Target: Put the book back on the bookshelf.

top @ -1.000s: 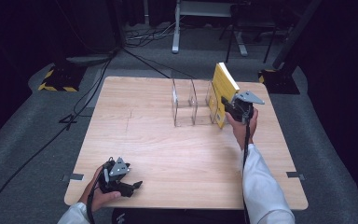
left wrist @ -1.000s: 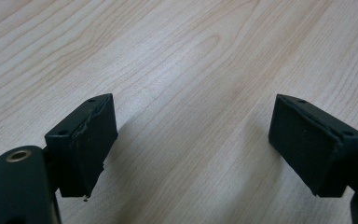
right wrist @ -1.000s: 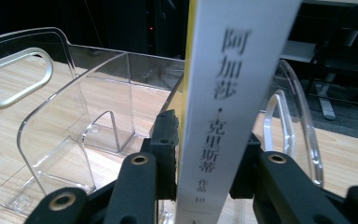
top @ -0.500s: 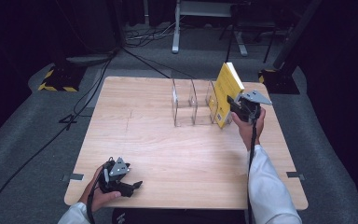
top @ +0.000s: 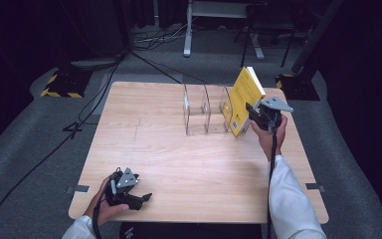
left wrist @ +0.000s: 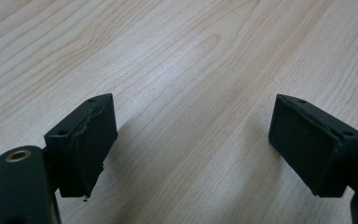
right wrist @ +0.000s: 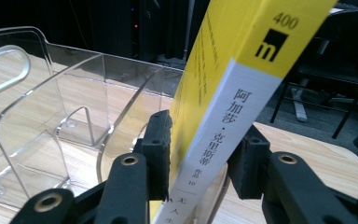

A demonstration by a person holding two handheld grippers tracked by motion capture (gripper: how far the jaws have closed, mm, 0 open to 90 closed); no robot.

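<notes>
Two grippers work over a pale wooden counter (top: 179, 164) in the high view. The left gripper (top: 138, 198) rests near the lower left of the frame, low on the counter's near edge, held in the person's left hand (top: 104, 206), with its jaws spread and nothing between them. The right gripper (top: 252, 110) sits right of centre in the upper half of the frame, carried by the right hand (top: 268, 137) on a white sleeve (top: 291, 199). It meets a yellow book (top: 242, 94) that stands on its lower edge and leans, its top tipped toward the upper right. The book's lower corner is just beside the right end of a clear plastic rack (top: 206, 109), whose upright dividers stand at the middle of the counter.

In the left gripper view, both black jaws rise from the bottom corners, wide apart, over bare wood grain (left wrist: 191, 70); no thing lies between them.

In the right gripper view, the yellow book (right wrist: 242, 28) slants from the bottom centre up to the upper right, its white spine (right wrist: 223, 126) printed with dark characters facing the camera. The jaws stand on either side of it and have just been opening: the left pad (right wrist: 161, 140) lies against or just beside the yellow cover, and the right pad (right wrist: 249, 158) is close to the spine's edge, though whether they press the book cannot be told. The clear plastic rack (right wrist: 51, 116) takes up the left half of the frame, its nearest curved wall just beside the book's cover.
</notes>
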